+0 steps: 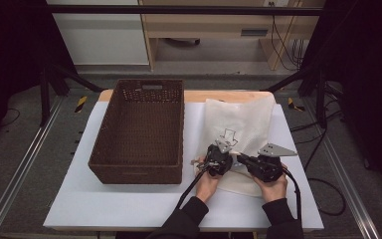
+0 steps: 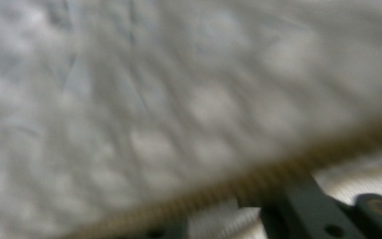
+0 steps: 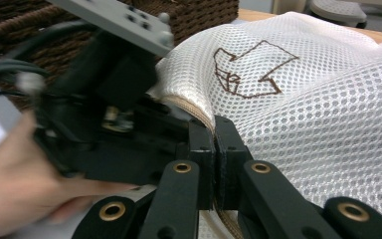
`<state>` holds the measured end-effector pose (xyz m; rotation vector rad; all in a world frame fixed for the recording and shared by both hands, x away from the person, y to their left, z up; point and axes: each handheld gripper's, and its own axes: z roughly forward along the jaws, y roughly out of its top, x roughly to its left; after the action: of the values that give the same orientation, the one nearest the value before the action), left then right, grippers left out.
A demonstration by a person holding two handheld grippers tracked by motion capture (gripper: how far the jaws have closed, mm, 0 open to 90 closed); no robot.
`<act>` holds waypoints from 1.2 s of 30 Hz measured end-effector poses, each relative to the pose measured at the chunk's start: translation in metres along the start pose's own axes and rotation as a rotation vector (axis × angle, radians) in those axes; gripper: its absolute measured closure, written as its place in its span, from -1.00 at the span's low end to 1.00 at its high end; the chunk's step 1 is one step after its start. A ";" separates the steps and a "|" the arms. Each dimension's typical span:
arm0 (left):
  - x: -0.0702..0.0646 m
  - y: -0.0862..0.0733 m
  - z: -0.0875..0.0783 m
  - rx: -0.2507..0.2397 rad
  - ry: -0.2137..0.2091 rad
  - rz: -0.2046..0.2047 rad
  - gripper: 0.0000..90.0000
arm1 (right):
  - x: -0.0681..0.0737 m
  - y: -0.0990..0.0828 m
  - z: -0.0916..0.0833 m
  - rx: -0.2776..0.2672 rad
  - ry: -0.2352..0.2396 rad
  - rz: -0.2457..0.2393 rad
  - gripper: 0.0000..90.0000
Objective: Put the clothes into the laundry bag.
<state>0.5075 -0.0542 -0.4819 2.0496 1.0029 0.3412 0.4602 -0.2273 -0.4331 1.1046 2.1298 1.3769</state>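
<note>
Two grippers meet at the near edge of a white mesh laundry bag point(image 1: 238, 130), at about 5 o'clock from the table's centre in the high view. In the right gripper view, the right gripper point(image 3: 214, 149) has its black jaws pressed together on the bag's zippered edge point(image 3: 191, 110), pinching the fabric between them. The left gripper point(image 1: 218, 158) sits just at 9 o'clock of the right gripper point(image 1: 243, 160) in the high view, nearly touching it, with its grey three-cornered plate tilted upward. Its own view is blurred: mesh lies close against the lens, a tan zipper line point(image 2: 238, 186) crosses toward 4 o'clock, and whether its jaws are apart or together cannot be told. The left hand point(image 1: 207, 183) and the right hand point(image 1: 273, 188) come up from 6 o'clock in dark sleeves. A brown arrow-and-box mark point(image 3: 251, 67) is stitched on the bag's mesh, toward 12 o'clock from the right jaws. The bag lies on a white table point(image 1: 129, 206), its far end overhanging a wooden edge. At 9 o'clock of the bag, just beside it, stands a brown woven basket point(image 1: 140, 130) with a handle slot in its far wall.
</note>
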 end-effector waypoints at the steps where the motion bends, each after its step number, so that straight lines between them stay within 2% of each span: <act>1: -0.001 -0.001 -0.005 0.004 -0.021 0.006 0.58 | 0.000 0.000 0.001 -0.001 -0.007 0.000 0.97; 3: -0.003 -0.005 -0.018 -0.001 -0.057 0.036 0.42 | -0.002 0.000 0.001 0.001 -0.021 0.008 0.96; 5: -0.005 -0.010 -0.032 -0.001 -0.057 0.091 0.29 | -0.003 0.000 0.001 0.003 -0.033 0.007 0.96; 7: -0.006 -0.015 -0.045 0.000 -0.077 0.116 0.21 | -0.004 -0.001 0.001 0.009 -0.042 0.009 0.95; 8: -0.006 -0.018 -0.051 -0.001 -0.073 0.133 0.20 | -0.005 -0.001 0.002 0.012 -0.047 0.009 0.95; 12: -0.001 -0.026 -0.068 0.014 -0.084 0.131 0.16 | -0.004 -0.002 0.004 0.027 -0.058 0.005 0.93; 16: 0.003 -0.039 -0.078 0.048 -0.069 0.158 0.17 | -0.005 -0.007 0.005 0.066 -0.069 0.000 0.90; 18: 0.004 -0.048 -0.084 0.048 -0.057 0.187 0.17 | -0.006 -0.011 0.005 0.095 -0.083 -0.011 0.85; 20: 0.007 -0.057 -0.090 0.048 -0.047 0.197 0.17 | -0.007 -0.016 0.006 0.125 -0.084 -0.012 0.79; 22: 0.010 -0.063 -0.093 0.042 -0.034 0.193 0.15 | -0.007 -0.020 0.008 0.163 -0.095 -0.022 0.69; 24: 0.011 -0.065 -0.095 0.060 -0.002 0.221 0.12 | -0.005 -0.025 0.011 0.188 -0.107 -0.027 0.58; 27: 0.016 -0.064 -0.102 0.038 0.002 0.208 0.07 | -0.004 -0.032 0.013 0.225 -0.122 -0.039 0.37; 29: 0.021 -0.063 -0.105 0.031 -0.034 0.185 0.11 | -0.004 -0.034 0.013 0.228 -0.129 -0.031 0.16; 31: 0.019 -0.065 -0.105 0.031 -0.021 0.203 0.10 | -0.002 -0.035 0.010 0.227 -0.136 -0.043 -0.04; 33: 0.017 -0.067 -0.103 0.037 -0.004 0.224 0.05 | 0.000 -0.035 0.005 0.201 -0.160 -0.030 -0.24; 36: 0.017 -0.068 -0.101 0.044 -0.005 0.226 0.03 | 0.000 -0.036 -0.009 0.163 -0.190 -0.012 -0.37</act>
<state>0.4276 0.0381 -0.4714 2.2087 0.7824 0.4340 0.4394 -0.2404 -0.4611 1.2287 2.1343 1.0620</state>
